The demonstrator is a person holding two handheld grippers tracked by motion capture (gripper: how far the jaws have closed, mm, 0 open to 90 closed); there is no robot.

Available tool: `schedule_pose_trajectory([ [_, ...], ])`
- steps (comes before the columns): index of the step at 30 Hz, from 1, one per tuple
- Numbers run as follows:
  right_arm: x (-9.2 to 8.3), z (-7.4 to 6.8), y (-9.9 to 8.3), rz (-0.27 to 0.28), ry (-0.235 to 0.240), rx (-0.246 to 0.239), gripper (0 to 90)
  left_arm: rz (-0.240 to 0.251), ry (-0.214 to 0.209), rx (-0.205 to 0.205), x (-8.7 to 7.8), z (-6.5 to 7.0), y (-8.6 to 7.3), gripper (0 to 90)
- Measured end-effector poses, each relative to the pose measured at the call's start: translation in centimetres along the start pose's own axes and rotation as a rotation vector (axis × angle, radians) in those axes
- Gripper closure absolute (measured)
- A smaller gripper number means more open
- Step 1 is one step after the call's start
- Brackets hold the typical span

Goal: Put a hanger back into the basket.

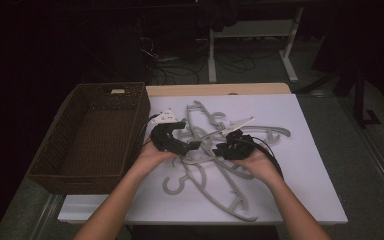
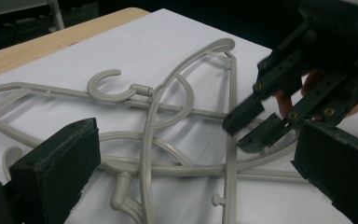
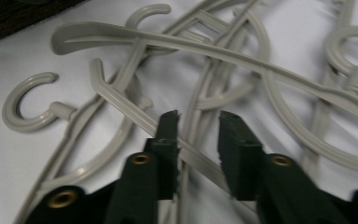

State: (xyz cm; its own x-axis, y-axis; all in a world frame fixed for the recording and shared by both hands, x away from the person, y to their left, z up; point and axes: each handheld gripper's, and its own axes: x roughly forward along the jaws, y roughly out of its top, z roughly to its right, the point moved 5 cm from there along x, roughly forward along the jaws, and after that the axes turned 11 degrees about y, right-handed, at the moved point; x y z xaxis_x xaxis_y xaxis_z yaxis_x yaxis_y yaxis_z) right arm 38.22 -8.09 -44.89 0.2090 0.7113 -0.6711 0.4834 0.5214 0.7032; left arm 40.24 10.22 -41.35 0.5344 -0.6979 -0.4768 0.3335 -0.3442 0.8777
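Observation:
Several grey plastic hangers [image 1: 207,167] lie tangled in a heap on the white table cover [image 1: 305,165]. My left gripper [image 1: 194,145] rests at the heap's left side, pointing right. In the left gripper view its jaws [image 2: 198,177] stand wide open over the hangers [image 2: 186,93], holding nothing. My right gripper [image 1: 219,149] faces it from the right, and its tips [image 2: 249,126] hover low over a hanger bar. In the right gripper view the jaws [image 3: 198,126] stand a narrow gap apart, with thin hanger bars [image 3: 205,44] running under and between them and the pads not visibly pressing.
An empty brown wicker basket [image 1: 140,107] stands on the table's left side, close to my left gripper. A wooden table edge [image 1: 220,89] shows behind the white cover. White desk legs [image 1: 290,50] and cables lie on the dark floor beyond.

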Motion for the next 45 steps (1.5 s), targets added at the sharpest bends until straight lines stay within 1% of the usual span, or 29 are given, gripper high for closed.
schedule_pose_trajectory([
  [2,0.6,-0.4,0.3,0.000,0.004,-0.011,79.2,0.001,0.006,-0.001,0.0,-0.1,0.0,0.0],
  [5,1.6,-0.9,0.8,0.004,0.005,-0.026,85.4,0.005,0.013,-0.006,-0.1,-0.3,0.1,0.0],
  [7,2.4,-0.8,0.9,-0.001,-0.009,-0.025,87.7,0.010,0.017,-0.009,-0.1,-0.3,0.1,0.0],
  [9,3.2,-0.7,1.0,-0.002,-0.009,-0.016,88.3,0.012,0.018,-0.011,-0.2,-0.3,0.1,0.0],
  [13,4.3,-0.8,0.8,-0.051,0.007,-0.022,88.6,0.010,0.016,-0.009,-0.2,-0.3,0.1,0.0],
  [16,4.2,-1.1,0.3,-0.083,0.036,-0.023,88.7,0.011,0.016,-0.011,-0.2,-0.4,0.1,0.0],
  [18,3.8,-1.4,0.0,-0.090,0.058,-0.025,88.7,0.009,0.016,-0.008,-0.2,-0.3,0.1,0.0],
  [23,2.2,-2.4,-1.5,-0.111,0.102,-0.040,88.7,0.010,0.013,-0.008,-0.2,-0.3,0.1,0.0],
  [27,1.2,-2.8,-3.1,-0.129,0.124,-0.034,88.7,0.008,0.013,-0.008,-0.1,-0.2,0.1,0.0],
  [30,0.6,-3.2,-4.1,-0.142,0.132,-0.035,88.7,0.010,0.011,-0.009,-0.1,-0.2,0.1,0.0],
  [32,0.1,-3.3,-4.4,-0.137,0.122,-0.039,88.7,0.010,0.010,-0.010,-0.1,-0.2,0.1,0.0],
  [33,-0.2,-3.3,-4.4,-0.124,0.116,-0.038,88.7,0.007,0.009,-0.009,0.0,-0.1,0.1,0.0],
  [35,-1.2,-2.9,-4.3,-0.081,0.090,-0.035,88.7,0.002,0.007,-0.007,0.0,-0.1,0.0,0.0],
  [37,-2.6,-2.3,-4.2,-0.041,0.057,-0.016,88.7,-0.004,0.005,-0.001,0.1,0.1,0.0,0.0],
  [39,-3.9,-1.4,-4.4,-0.021,0.006,0.005,88.7,-0.005,0.000,-0.002,0.2,0.2,-0.1,0.0],
  [44,-6.3,0.7,-5.9,-0.027,-0.126,0.060,88.7,-0.019,-0.007,0.007,0.6,0.8,-0.3,0.0],
  [45,-6.5,1.0,-6.2,-0.028,-0.136,0.075,88.7,-0.022,-0.011,0.007,0.7,1.0,-0.4,0.0],
])
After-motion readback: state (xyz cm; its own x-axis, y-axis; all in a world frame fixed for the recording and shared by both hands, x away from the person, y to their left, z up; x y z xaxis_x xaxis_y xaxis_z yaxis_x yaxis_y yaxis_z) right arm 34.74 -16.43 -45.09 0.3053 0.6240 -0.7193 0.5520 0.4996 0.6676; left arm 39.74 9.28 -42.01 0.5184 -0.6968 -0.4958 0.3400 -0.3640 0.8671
